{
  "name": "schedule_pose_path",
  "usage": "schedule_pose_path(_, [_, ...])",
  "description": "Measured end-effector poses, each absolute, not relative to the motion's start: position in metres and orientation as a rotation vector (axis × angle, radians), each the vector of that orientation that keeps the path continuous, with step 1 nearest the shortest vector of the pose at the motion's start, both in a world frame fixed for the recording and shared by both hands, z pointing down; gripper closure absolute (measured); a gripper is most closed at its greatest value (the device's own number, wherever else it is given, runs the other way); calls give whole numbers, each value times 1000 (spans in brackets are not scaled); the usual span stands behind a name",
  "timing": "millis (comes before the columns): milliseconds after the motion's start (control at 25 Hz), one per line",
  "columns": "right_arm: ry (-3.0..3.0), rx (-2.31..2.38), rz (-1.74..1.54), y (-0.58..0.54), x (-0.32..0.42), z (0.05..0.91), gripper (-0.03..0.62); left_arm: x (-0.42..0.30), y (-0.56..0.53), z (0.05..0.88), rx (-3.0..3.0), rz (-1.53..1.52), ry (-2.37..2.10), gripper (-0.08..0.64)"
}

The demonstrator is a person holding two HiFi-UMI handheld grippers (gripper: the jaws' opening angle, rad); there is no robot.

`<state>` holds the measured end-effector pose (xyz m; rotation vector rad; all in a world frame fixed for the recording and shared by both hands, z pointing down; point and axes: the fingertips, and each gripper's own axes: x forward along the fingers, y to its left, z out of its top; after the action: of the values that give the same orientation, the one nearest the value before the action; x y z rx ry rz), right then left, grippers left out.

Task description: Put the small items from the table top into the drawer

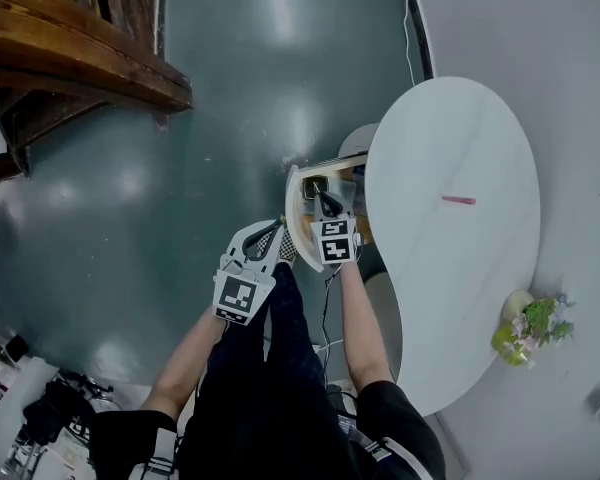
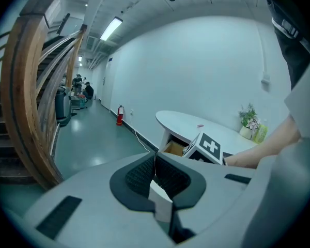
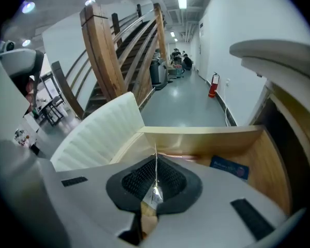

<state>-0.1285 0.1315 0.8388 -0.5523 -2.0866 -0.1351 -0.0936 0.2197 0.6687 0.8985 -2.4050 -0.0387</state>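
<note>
Drawer (image 1: pixel 298 206) stands pulled open at the near edge of the white table (image 1: pixel 450 288), its wooden interior exposed. A blue card (image 3: pixel 229 168) lies flat on the drawer floor. The right gripper (image 3: pixel 155 161) is tipped down over the drawer, jaws closed on a thin shiny packet (image 3: pixel 154 194). The left gripper (image 2: pixel 155 164) sits just outside the drawer front, jaws together pinching a small white piece (image 2: pixel 161 203). One slim pink item (image 1: pixel 458 200) lies on the table top, well apart from a potted plant (image 1: pixel 528 326).
</note>
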Motion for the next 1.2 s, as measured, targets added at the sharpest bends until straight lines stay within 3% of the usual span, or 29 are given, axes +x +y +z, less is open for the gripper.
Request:
schedule_pose_path(480, [-2047, -543, -137, 129, -133, 864, 557, -92, 229, 674, 864, -32, -2403, 540])
schedule_pose_path(640, [-2047, -575, -124, 135, -130, 856, 488, -90, 228, 671, 873, -29, -2403, 540])
schedule_pose_path(1200, [-2140, -544, -107, 137, -127, 798, 486, -87, 227, 629, 910, 5, -2447, 540])
